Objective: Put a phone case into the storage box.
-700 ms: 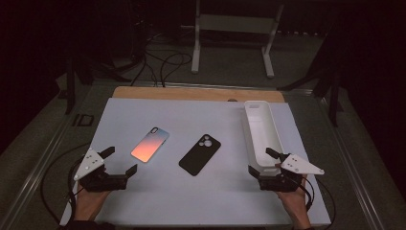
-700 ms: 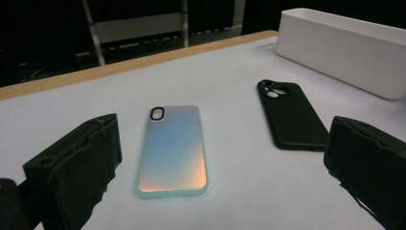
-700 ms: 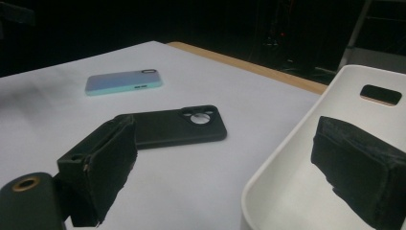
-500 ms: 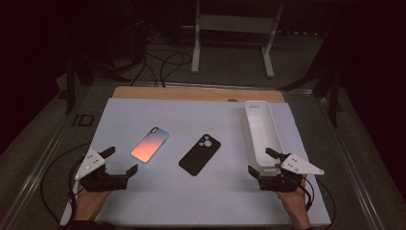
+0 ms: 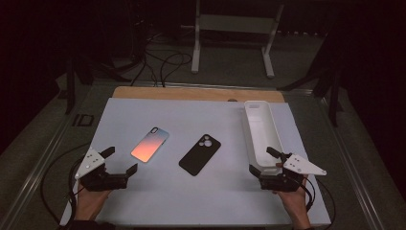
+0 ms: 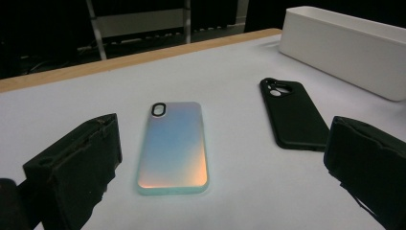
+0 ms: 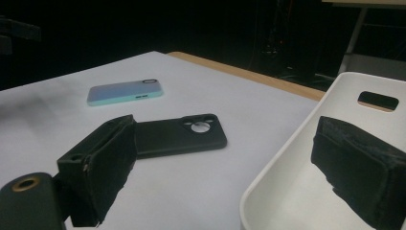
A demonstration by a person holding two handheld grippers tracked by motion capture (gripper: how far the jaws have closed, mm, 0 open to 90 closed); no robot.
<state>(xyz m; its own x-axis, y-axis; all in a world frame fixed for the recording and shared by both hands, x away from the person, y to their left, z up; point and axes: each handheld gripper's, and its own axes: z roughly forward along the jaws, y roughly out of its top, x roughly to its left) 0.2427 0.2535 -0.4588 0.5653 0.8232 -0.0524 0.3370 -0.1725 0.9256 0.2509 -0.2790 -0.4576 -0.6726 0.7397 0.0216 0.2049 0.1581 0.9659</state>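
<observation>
two cases ahead of open grippers

the left gripper point(image 5: 119, 160) rests low at the near left of the surface point(image 5: 201, 120), jaws spread wide with nothing between them. straight ahead of it, just beyond the jaw tips, lies the pastel case point(image 6: 173, 146), flat, camera hole at the far end, its long axis running nearly along the gripper's line of sight. the black case point(image 6: 293, 112) lies ahead and to that gripper's right, flat too, slanted the same way.

the right gripper point(image 5: 263, 160) is also open and empty, its hand low at the near right. its right jaw hangs over the near end of the white tray point(image 7: 287, 191); the black case sits ahead to its left, apart from the tray.

judging by this, the left gripper is nearer the pastel case and is lined up lengthwise with it, so closing across its narrow width would suit. the black case lies between the two grippers.
</observation>
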